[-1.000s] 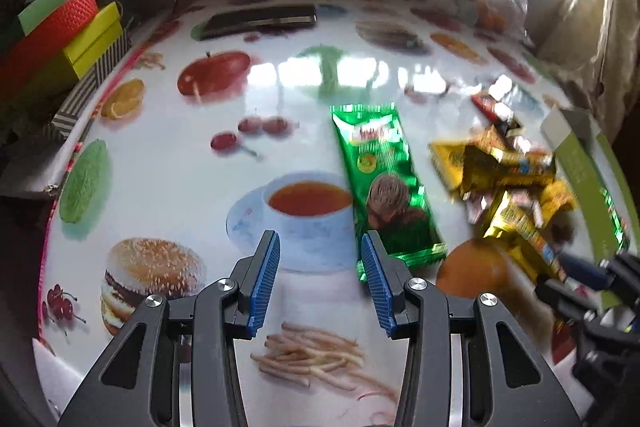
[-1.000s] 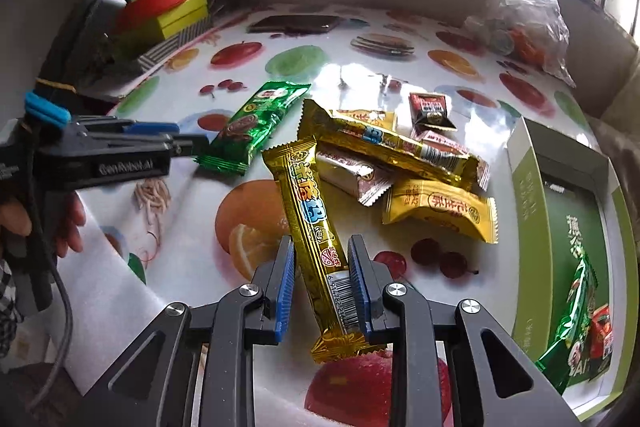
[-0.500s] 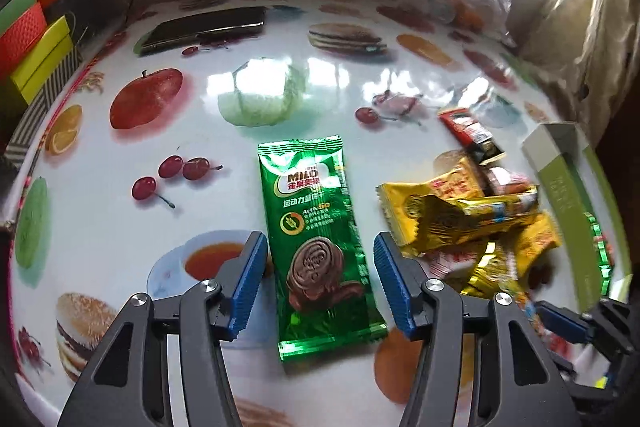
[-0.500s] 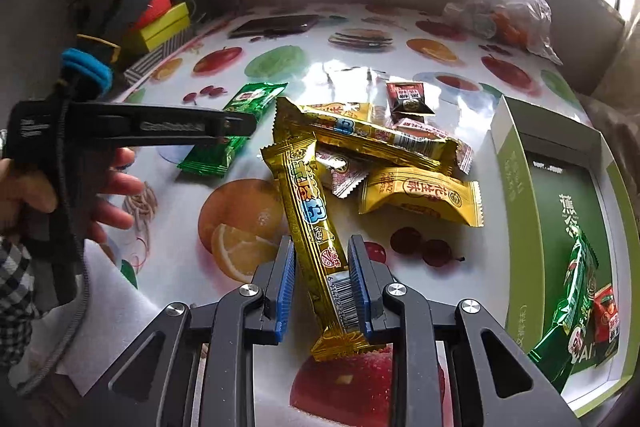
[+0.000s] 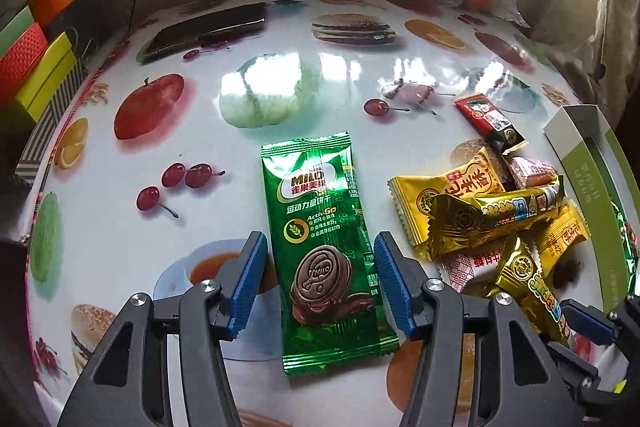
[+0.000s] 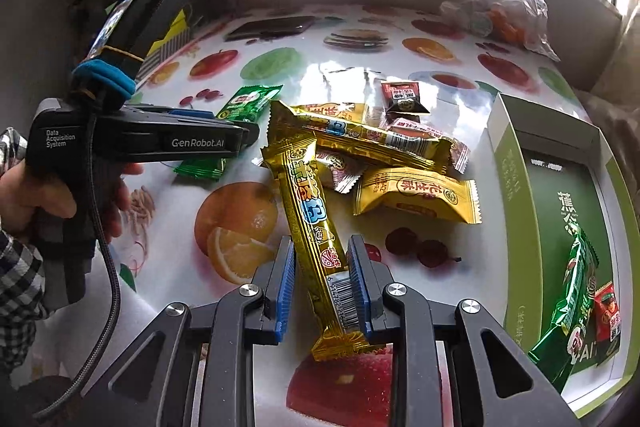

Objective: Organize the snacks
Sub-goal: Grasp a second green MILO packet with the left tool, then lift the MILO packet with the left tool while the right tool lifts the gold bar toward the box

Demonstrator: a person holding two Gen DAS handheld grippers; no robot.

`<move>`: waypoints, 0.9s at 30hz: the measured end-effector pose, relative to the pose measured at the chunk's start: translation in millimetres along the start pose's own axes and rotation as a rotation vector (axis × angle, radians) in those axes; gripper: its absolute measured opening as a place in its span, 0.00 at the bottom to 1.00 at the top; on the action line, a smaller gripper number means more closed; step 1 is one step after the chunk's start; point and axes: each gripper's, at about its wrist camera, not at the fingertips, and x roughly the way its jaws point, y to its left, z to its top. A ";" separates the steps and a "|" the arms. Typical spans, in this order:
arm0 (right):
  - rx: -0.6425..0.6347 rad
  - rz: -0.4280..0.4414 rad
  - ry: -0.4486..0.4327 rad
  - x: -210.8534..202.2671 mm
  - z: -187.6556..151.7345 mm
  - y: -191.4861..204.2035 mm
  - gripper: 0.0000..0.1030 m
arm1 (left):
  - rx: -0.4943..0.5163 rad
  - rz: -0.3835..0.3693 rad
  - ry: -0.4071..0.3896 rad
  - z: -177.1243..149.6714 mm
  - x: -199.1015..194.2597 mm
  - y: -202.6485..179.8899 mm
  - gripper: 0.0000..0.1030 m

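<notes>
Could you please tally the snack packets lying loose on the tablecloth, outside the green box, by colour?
Green Milo biscuit packet: 1
Gold long bars: 2
Yellow pillow packets: 2
White-and-red packets: 2
Black-and-red packet: 1
Total: 8

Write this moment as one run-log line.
left claw: open, jaws just widened, straddling green Milo packet | right claw: shut on gold bar | green box: two snacks inside
</notes>
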 end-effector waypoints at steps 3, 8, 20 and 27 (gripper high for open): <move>0.002 0.000 -0.001 0.4 0.3 0.2 0.25 | -0.001 -0.001 -0.009 -1.0 -0.5 0.1 0.50; 0.006 0.001 0.001 1.0 -1.0 -1.4 0.25 | 0.000 -0.003 -0.019 -1.3 -1.8 0.8 0.43; 0.007 0.000 -0.002 1.6 -1.8 -1.0 0.25 | -0.017 -0.022 -0.036 -5.3 -7.0 6.4 0.41; 0.004 -0.006 -0.011 -0.2 -2.7 4.0 0.25 | -0.019 -0.038 -0.068 -9.7 -24.2 8.7 0.41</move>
